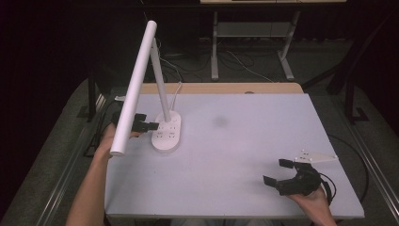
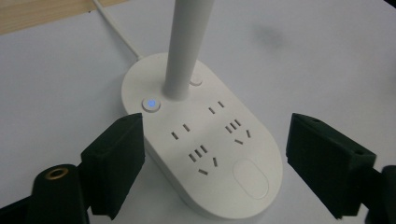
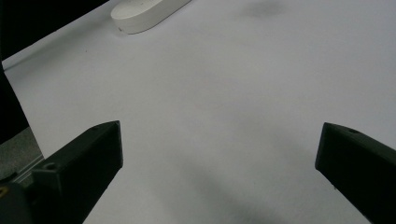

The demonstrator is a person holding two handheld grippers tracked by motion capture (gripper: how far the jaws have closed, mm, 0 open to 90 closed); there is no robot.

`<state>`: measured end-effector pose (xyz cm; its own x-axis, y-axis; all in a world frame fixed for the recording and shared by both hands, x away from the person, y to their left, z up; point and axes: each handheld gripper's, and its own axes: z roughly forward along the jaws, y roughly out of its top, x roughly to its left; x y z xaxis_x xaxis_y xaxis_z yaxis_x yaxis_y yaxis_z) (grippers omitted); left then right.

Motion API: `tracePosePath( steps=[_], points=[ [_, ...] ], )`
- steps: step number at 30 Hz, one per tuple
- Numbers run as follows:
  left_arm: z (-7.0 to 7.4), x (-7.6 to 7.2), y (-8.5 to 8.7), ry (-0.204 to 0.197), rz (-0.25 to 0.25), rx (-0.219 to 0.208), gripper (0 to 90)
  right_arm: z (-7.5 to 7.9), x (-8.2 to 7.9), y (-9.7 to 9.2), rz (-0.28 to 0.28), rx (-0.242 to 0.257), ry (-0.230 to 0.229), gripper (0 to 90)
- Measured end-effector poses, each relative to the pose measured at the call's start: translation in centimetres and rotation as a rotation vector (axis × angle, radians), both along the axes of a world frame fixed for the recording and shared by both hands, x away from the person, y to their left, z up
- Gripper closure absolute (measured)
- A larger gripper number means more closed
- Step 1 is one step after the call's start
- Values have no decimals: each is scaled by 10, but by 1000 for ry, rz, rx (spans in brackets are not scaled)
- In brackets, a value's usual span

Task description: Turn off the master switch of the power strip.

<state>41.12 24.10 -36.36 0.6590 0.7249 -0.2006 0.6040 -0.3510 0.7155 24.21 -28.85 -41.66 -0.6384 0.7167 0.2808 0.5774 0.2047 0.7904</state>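
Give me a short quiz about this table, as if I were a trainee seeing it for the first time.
1. True or false: the left gripper is shut on the lamp base.
2. Which glows blue on the base? A) the round button B) the oval pad C) a socket
3. Fill in: the right gripper hovers over bare ____ table.

Key
1. False: its jaws stand open, either side of the base.
2. A
3. white

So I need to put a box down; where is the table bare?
The table is bare between the lamp base and the right gripper, and along its far right edge. It is crowded at the left, where the left gripper flanks the base.
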Motion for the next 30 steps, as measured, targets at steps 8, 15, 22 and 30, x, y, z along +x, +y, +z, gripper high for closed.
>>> tracePosePath(
  steps=[8, 15, 22, 30],
  points=[
    [-3, 9, 5, 16, 12, -17, 335, -1, 1, 0, 6, -5, 3, 2],
    [-5, 17, 12, 22, 50, -75, 485, -1, 1, -1, 9, -12, -4, 2],
    [-9, 24, 16, 21, 119, -116, 660, -1, 0, -1, 8, -11, -1, 2],
    [-13, 29, 18, 15, 179, -150, 760, -2, 0, -2, 10, -14, -8, 3]
  ],
)
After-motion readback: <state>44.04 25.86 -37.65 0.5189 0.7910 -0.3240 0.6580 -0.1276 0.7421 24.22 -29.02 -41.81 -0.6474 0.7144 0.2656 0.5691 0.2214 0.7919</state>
